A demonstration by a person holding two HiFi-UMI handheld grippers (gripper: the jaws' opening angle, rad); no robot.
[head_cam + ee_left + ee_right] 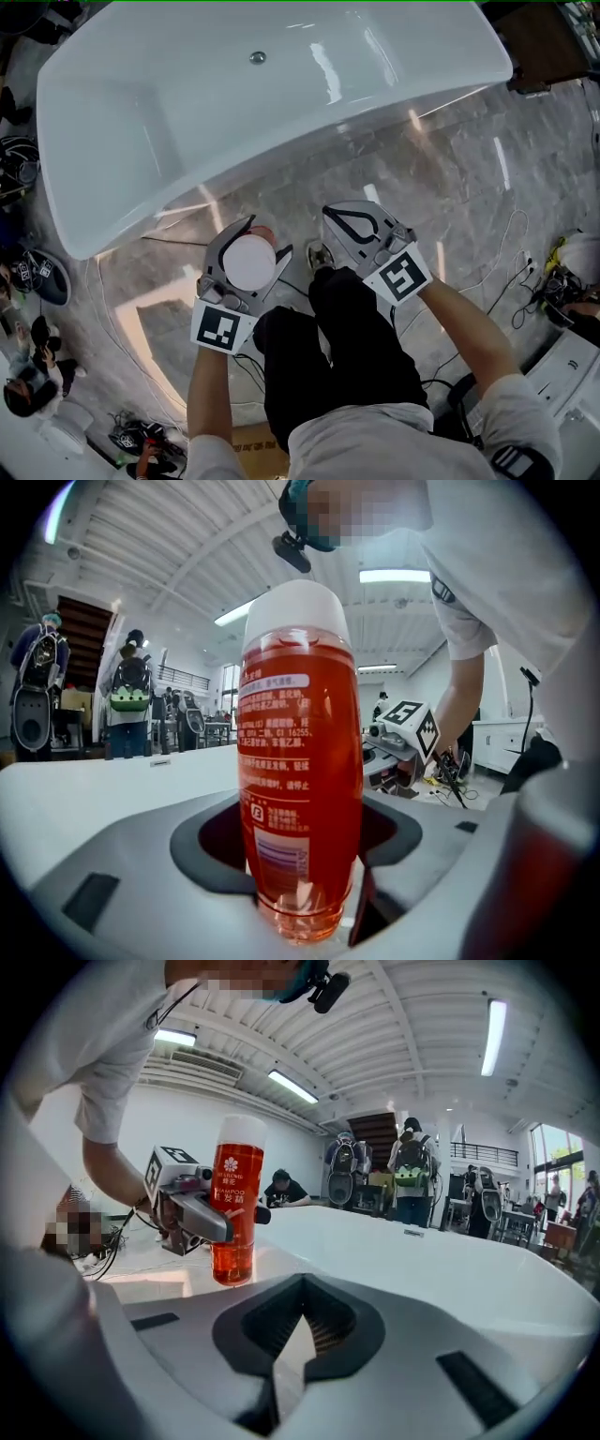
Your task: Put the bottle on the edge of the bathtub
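You hold the orange bottle (pixel 250 263) upright at centre frame, left gripper (pixel 265 236) clamped round its base, apparently ready to set on the bathtub (pixel 281 150) rim above; the right gripper (pixel 337 217), closed and empty, sits alongside.

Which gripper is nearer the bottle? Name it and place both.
Left. The left gripper is shut on the upright bottle. The right gripper sits to its right, apart from it, jaws together, empty.
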